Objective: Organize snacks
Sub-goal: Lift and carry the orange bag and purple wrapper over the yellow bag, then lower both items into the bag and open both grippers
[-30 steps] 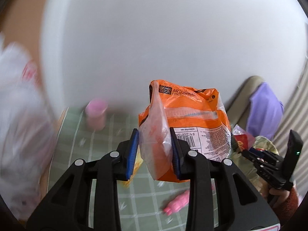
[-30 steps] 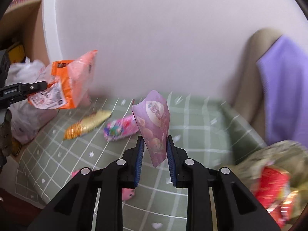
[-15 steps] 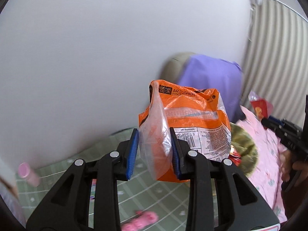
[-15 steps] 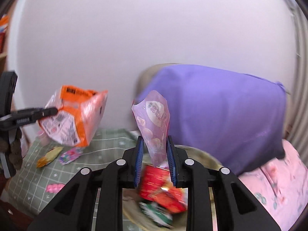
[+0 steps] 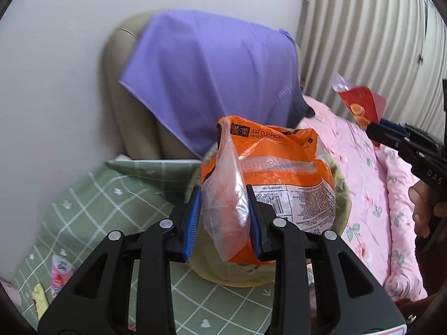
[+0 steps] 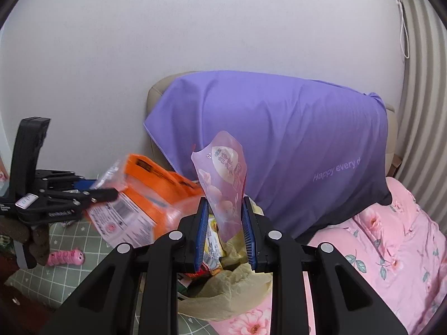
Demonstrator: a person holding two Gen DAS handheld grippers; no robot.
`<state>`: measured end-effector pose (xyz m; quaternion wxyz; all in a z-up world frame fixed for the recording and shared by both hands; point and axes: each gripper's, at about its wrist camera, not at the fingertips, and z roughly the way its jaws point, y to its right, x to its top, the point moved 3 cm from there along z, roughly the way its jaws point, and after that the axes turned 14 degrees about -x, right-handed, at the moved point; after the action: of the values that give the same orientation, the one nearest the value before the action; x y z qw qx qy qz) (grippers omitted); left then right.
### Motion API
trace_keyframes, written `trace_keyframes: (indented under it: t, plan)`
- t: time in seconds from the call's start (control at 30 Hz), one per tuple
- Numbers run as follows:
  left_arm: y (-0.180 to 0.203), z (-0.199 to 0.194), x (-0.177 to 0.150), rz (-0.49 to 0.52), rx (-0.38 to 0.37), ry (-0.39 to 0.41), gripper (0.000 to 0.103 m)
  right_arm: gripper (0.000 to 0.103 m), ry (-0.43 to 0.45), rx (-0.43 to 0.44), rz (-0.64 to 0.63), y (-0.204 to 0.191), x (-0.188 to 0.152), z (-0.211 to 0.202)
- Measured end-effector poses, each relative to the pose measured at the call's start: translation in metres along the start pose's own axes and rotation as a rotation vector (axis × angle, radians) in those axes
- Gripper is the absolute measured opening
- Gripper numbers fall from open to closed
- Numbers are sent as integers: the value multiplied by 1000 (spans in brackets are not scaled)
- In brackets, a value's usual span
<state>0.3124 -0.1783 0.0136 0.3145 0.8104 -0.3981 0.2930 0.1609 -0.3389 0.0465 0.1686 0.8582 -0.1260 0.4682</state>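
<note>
My left gripper [image 5: 225, 219] is pinching the clear plastic edge of an orange "AIR CUSHION" pack [image 5: 279, 184]. The blue pads [image 5: 192, 220] press the film from both sides. The pack stands up at 12 o'clock from the jaws and bulges toward 1 o'clock, barcode label facing the camera. It hangs above a yellowish-green bag [image 5: 342, 195], whose rim shows around the pack from 10 to 3 o'clock.

My right gripper [image 6: 225, 230] is pinching a lilac snack pouch [image 6: 226, 178] by its lower end. The pouch stands upright at 12 o'clock between the pads. Directly below, at 6 o'clock, the same bag [image 6: 237, 287] lies open, with several snack packets [image 6: 213, 247] inside.

In the right wrist view, the left gripper holds the orange pack at 9 o'clock, just beside the pouch and near the bag mouth.

Farther out, a green checked cloth [image 5: 92, 209] covers the surface at 8 o'clock. It carries a pink-and-white sachet [image 5: 60, 272] and a yellow wrapper [image 5: 39, 303]. A pink caterpillar-shaped item [image 6: 65, 256] lies on it at 8 o'clock in the right wrist view. A purple cloth [image 6: 279, 139] drapes a beige headboard [image 5: 120, 95] at 12 o'clock. A pink floral quilt [image 6: 391, 251] spreads at 4 o'clock.
</note>
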Motion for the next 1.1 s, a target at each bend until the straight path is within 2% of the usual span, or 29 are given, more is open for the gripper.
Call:
trace_keyframes:
  t: [0.13, 0.37, 0.57, 0.77, 0.97, 1.1]
  plan:
    - [8, 33, 2, 13, -28, -53, 29, 24, -39, 25, -55, -4, -9, 15]
    - [6, 68, 1, -17, -65, -109, 28, 24, -110, 67, -72, -4, -25, 39]
    - [11, 102, -11, 12, -88, -207, 23, 24, -200, 94, -107, -12, -40, 75]
    - [-4, 90, -9, -82, -124, -170, 23, 24, -226, 112, -158, -27, -41, 95]
    - [-12, 81, -4, -121, -150, -148, 33, 24, -242, 125, -166, -30, -43, 105]
    - [-19, 69, 4, -138, -179, -115, 34, 24, -252, 120, -157, -25, -44, 110]
